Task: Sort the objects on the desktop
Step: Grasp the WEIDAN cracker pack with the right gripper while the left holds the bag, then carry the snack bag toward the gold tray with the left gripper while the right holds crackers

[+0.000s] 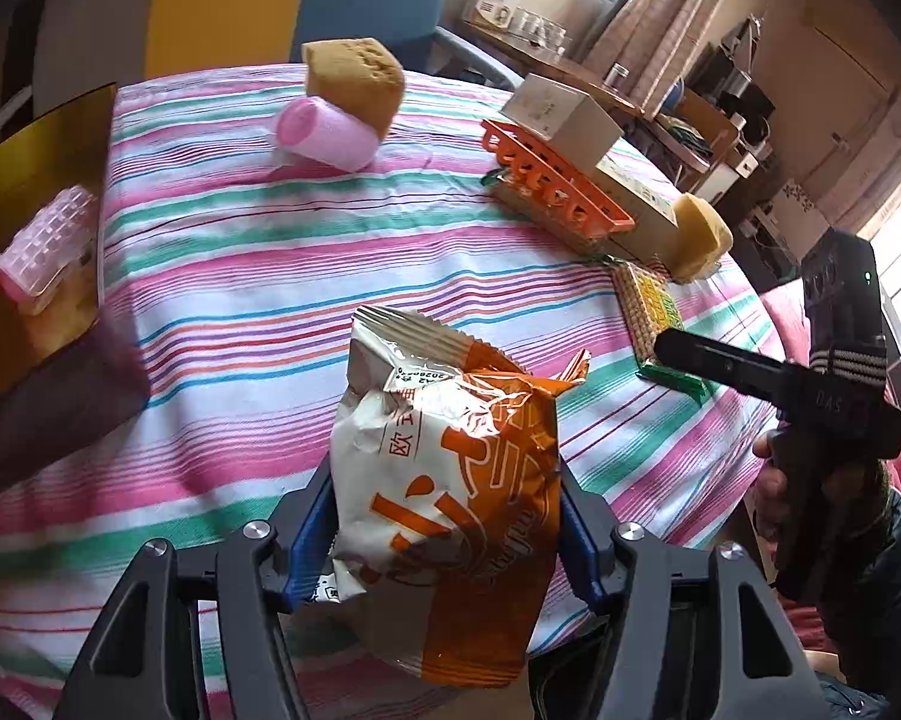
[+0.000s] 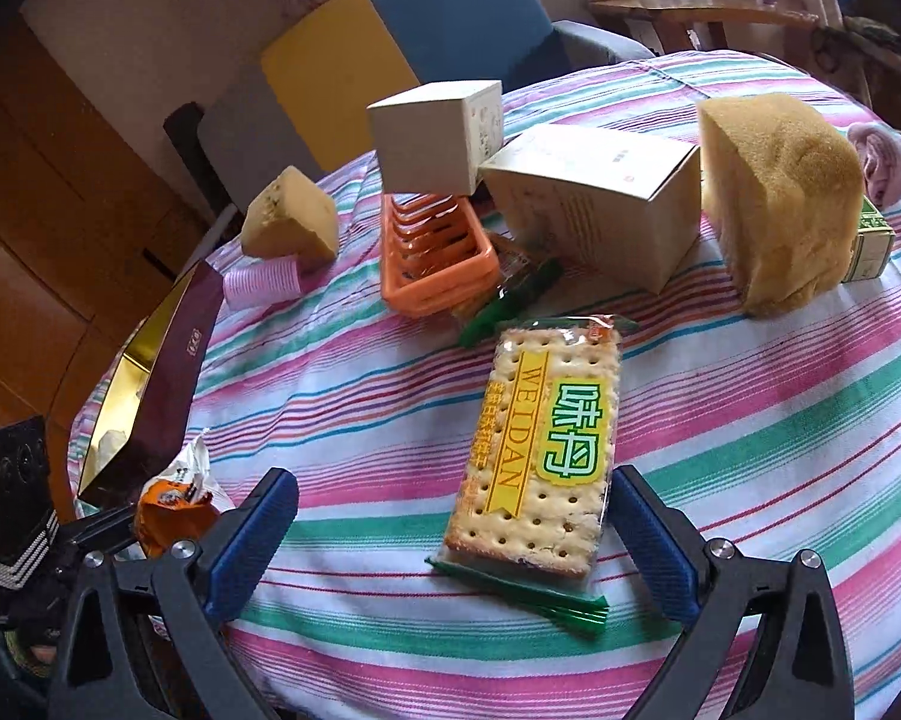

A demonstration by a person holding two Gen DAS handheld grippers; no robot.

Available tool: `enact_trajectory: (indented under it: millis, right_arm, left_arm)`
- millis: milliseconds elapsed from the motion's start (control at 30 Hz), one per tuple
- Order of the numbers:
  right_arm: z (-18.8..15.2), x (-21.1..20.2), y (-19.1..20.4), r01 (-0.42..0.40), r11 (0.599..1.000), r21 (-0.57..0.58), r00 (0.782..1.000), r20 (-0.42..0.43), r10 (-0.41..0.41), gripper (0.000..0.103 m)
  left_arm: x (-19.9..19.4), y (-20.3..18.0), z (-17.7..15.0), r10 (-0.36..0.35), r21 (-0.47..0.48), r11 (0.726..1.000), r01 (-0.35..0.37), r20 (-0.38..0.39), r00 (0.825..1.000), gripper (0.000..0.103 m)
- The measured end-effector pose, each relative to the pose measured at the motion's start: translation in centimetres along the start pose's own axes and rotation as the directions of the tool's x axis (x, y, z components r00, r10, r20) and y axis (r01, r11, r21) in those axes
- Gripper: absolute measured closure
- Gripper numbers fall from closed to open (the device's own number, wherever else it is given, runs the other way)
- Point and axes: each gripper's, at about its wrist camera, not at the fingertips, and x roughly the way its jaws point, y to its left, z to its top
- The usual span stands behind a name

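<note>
While the orange snack bag (image 1: 444, 504), light and crinkly, is pinched between the left tongs (image 1: 447, 531) above the striped cloth (image 1: 258, 252), the brittle cracker pack (image 2: 540, 450) is straddled by the wide-open, empty right tongs (image 2: 453, 540); its long edges should be gripped gently

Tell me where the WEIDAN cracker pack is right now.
In the right wrist view the cracker pack lies flat on the striped tablecloth, between the open right claw fingers, just in front of the orange basket.
</note>
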Motion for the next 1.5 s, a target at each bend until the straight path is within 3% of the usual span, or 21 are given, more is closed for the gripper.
enact_trajectory:
  millis: [167,533,767,1000,1200,1300,1500]
  right_arm:
    - [-1.1,-0.3,1.3,0.036,0.999,-0.022,0.999,-0.015,-0.036,0.000]
    - [-2.6,-3.0,0.8,0.160,0.986,0.039,0.987,-0.001,-0.160,0.001]
    - [-0.7,-0.4,1.8,0.255,0.967,0.028,0.967,-0.003,-0.255,0.002]
    - [0.7,1.9,2.5,0.354,0.935,0.006,0.935,-0.001,-0.354,0.014]
    - [0.4,1.7,2.4,0.420,0.906,-0.048,0.907,0.022,-0.419,0.037]
    - [-0.1,1.4,2.4,0.427,0.901,-0.079,0.904,0.039,-0.425,0.048]
    - [-1.3,1.4,3.9,0.400,0.896,-0.192,0.916,0.066,-0.395,0.050]
  left_arm:
    - [-1.0,1.1,-0.9,0.000,-0.046,0.999,0.001,0.025,1.000,0.037]
    - [-1.6,0.9,-1.1,-0.021,-0.042,0.999,0.024,0.057,0.998,0.032]
    - [-2.2,0.5,-1.6,0.005,0.006,1.000,-0.005,0.066,0.998,0.030]
    - [-1.6,0.4,-1.8,0.024,0.026,0.999,-0.026,0.049,0.999,0.025]
    - [-0.7,0.5,-1.9,0.036,0.009,0.999,-0.036,0.030,0.999,0.025]
    - [-0.6,0.4,-1.9,0.043,-0.006,0.999,-0.043,0.035,0.998,0.025]
    - [-0.5,0.4,-1.9,0.046,-0.022,0.999,-0.045,0.041,0.998,0.024]
